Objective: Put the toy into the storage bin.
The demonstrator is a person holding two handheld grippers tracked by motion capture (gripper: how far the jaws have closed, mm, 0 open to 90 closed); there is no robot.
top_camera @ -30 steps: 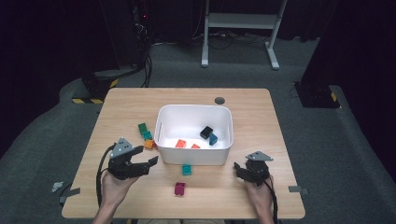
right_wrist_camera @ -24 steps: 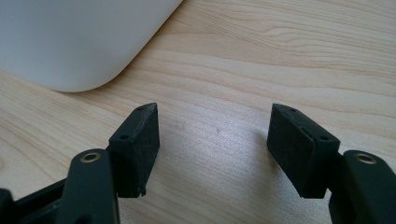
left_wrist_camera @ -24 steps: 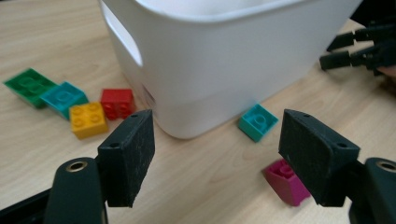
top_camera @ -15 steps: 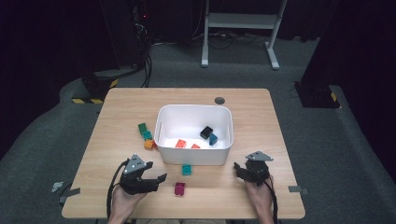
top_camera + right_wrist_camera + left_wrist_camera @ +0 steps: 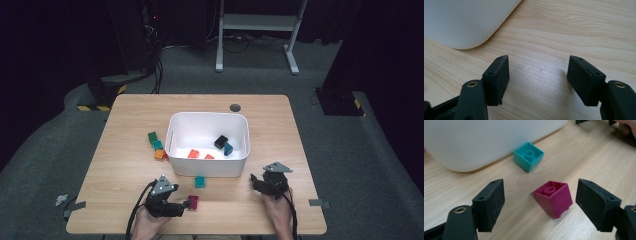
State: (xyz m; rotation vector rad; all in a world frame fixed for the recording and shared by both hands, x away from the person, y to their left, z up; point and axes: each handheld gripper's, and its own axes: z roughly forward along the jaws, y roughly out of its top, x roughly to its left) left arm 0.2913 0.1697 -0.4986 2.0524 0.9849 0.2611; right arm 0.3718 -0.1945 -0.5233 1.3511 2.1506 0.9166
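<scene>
The magenta block (image 5: 554, 198) lies near the table's (image 5: 125, 150) front edge, between the left gripper's (image 5: 546, 203) parted, just-widening jaws, untouched. A teal block (image 5: 528, 156) sits beyond, beside the white bin (image 5: 175, 150). The right gripper (image 5: 539, 80) gapes empty.

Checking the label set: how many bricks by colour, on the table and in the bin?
Green brick: 1
Teal bricks: 3
Orange brick: 1
Magenta brick: 1
Red bricks: 2
Black brick: 1
Total: 9

Teal brick (image 5: 528, 156) beside white bin (image 5: 207, 127); green bricks (image 5: 155, 140) left of it
</scene>
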